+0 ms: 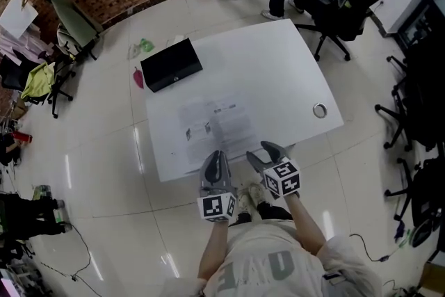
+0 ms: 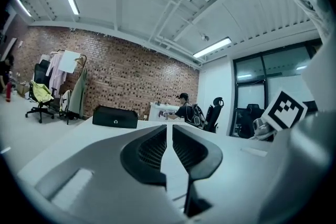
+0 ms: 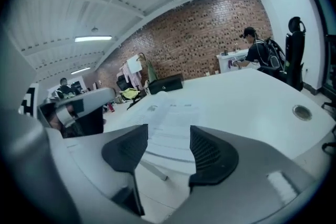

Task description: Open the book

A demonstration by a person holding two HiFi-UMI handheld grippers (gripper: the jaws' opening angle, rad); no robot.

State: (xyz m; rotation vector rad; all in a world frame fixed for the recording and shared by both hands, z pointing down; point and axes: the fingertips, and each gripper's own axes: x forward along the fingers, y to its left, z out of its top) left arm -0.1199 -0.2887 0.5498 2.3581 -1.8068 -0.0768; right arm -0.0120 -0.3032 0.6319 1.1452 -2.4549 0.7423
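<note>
Worktop (image 1: pixel 278 66): book (image 1: pixel 215 123) near edge, case (image 1: pixel 171 65) far left, grommet (image 1: pixel 320 110) right. Both empty: left tongs (image 1: pixel 216 158) barely ajar, right tongs (image 1: pixel 263 152) wide.

1. Left gripper (image 1: pixel 216 158): aimed at 12 o'clock in the head view; jaws parted by a narrow slit only, nothing between.
2. Right gripper (image 1: pixel 264 151): at 3 o'clock of the left, aimed at 11 o'clock, tilted downward; jaws spread wide, nothing gripped.
3. Forearms (image 1: pixel 214 254): extended forward, roughly parallel, marker cubes (image 1: pixel 283 177) facing up.
</note>
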